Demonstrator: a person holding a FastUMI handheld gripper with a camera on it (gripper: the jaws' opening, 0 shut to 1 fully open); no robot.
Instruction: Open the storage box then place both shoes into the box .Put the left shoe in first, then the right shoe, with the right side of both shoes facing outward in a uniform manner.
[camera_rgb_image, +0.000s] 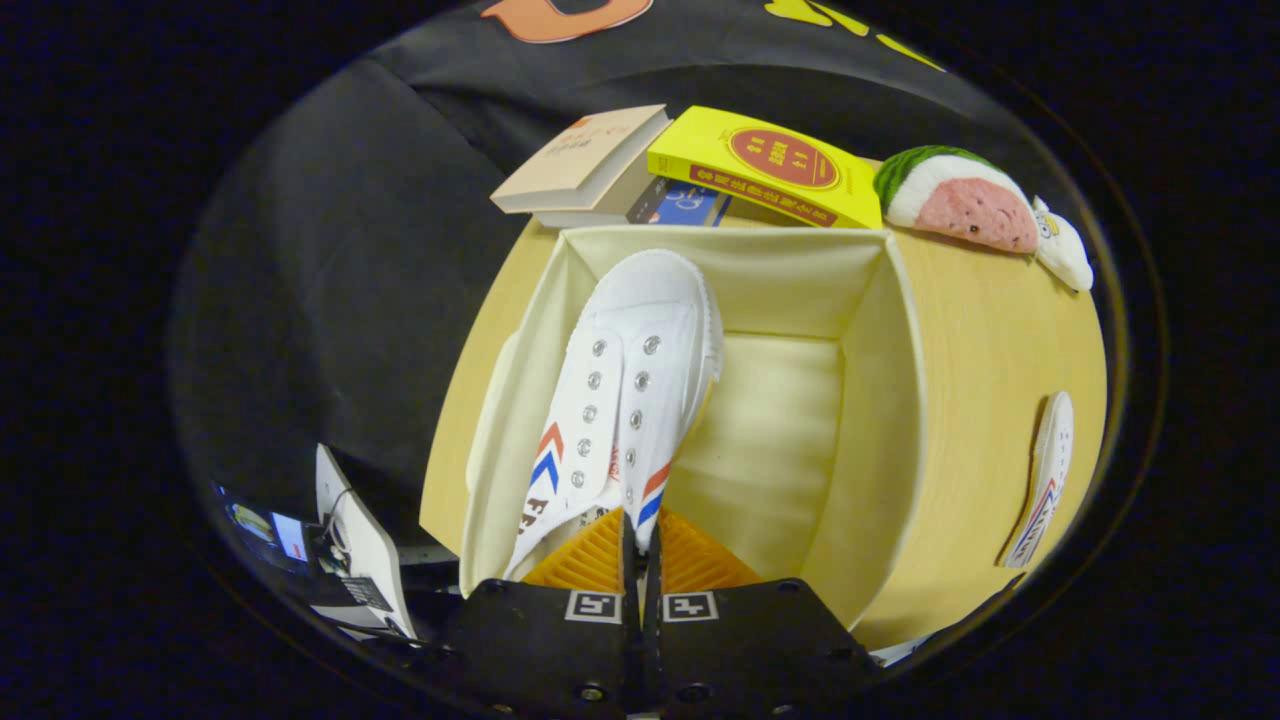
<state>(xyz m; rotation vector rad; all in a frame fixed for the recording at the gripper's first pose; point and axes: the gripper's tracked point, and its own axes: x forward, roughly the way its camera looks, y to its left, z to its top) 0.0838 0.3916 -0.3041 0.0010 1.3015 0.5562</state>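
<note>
The hand-held gripper (640, 545) hangs over the open storage box (900, 400), its fingers nearly together and pinching the heel edge of a white canvas shoe (630, 370). Both fingers seem to press on the thin collar of fabric between them, so I take it as gripping the shoe rather than merely closed.

The shoe lies inside the box along its left wall, toe pointing toward the far wall, upper with its metal eyelets facing up and tilted. The rest of the box floor to its right is bare. The second shoe (1045, 480) lies on the desk (990, 330) well to the right of the box, seen nearly edge-on.

Beyond the box sit a yellow book (765, 165), a beige book (580, 160) on a small stack, and a watermelon-slice plush toy (955, 200).

As for handling, I would judge this sneaker light and floppy: soft canvas above, a stiffer rubber sole and toe cap below. Held by the heel collar alone it will likely droop and swing toe-down, and the cloth may slip or crumple in the pinch. The heel rim is still a sensible place to take hold, since it offers a thin edge. The box walls look like soft fabric too, so a nudge could push them out of shape.
</note>
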